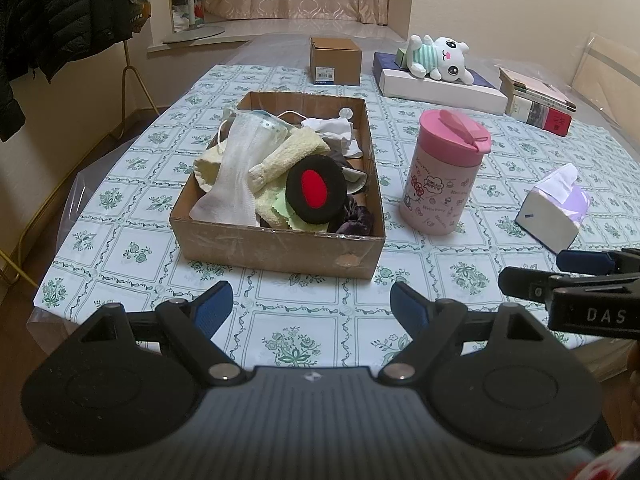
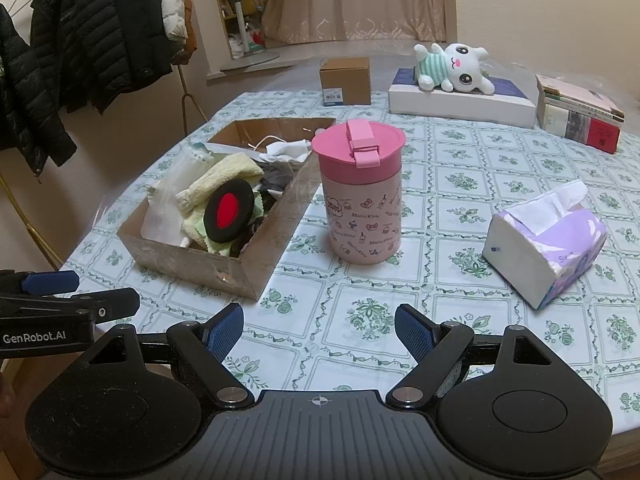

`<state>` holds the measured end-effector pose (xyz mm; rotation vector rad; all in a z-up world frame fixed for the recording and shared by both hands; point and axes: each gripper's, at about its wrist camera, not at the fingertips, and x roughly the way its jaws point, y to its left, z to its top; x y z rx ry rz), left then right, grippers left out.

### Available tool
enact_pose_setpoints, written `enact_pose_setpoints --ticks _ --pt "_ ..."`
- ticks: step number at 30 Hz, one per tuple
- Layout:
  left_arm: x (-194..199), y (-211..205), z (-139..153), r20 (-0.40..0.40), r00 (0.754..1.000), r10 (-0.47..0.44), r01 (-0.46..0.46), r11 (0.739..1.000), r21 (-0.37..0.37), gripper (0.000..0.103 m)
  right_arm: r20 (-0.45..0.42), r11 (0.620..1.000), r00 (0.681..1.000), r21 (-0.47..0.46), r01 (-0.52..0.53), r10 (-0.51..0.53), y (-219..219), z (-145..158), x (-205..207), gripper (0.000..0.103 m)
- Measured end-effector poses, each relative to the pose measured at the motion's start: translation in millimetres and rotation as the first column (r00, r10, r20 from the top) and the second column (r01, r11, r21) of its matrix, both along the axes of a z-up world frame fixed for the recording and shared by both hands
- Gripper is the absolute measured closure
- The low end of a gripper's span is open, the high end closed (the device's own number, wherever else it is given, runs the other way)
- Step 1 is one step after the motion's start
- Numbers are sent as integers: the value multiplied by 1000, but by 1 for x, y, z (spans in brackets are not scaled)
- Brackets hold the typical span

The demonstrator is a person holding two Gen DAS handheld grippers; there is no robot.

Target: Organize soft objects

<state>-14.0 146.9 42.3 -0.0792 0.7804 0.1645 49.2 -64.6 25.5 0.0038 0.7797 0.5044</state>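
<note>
Cardboard box (image 1: 280, 248): lower cloths buried under the pile, dark item at near-right corner unidentifiable. Small box (image 1: 335, 62) label at worktop's far edge too small to read. Black jackets (image 2: 80, 40) cut by frame edge.

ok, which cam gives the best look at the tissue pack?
Right wrist: the tissue pack sits close, whole, with the white sheet and purple wrap clear. Left wrist shows it smaller, toward the right edge, just above the right gripper's finger.
</note>
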Motion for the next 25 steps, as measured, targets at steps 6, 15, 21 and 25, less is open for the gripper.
enact_pose_setpoints --ticks 6,15,21,25 --pt "0 0 0 0 1000 1 -1 1000 0 19 0 1000 1000 -1 0 0 0 0 0 21" --pt "0 0 0 0 1000 0 0 1000 -1 19 0 1000 1000 0 1 -1 -1 0 0 21" --pt "-1 0 0 1 1000 3 -3 1000 3 19 -1 1000 1000 0 0 0 0 0 0 21" --pt "0 -2 2 3 1000 13 -13 1000 9 19 -2 1000 1000 1 2 -2 -2 0 0 21"
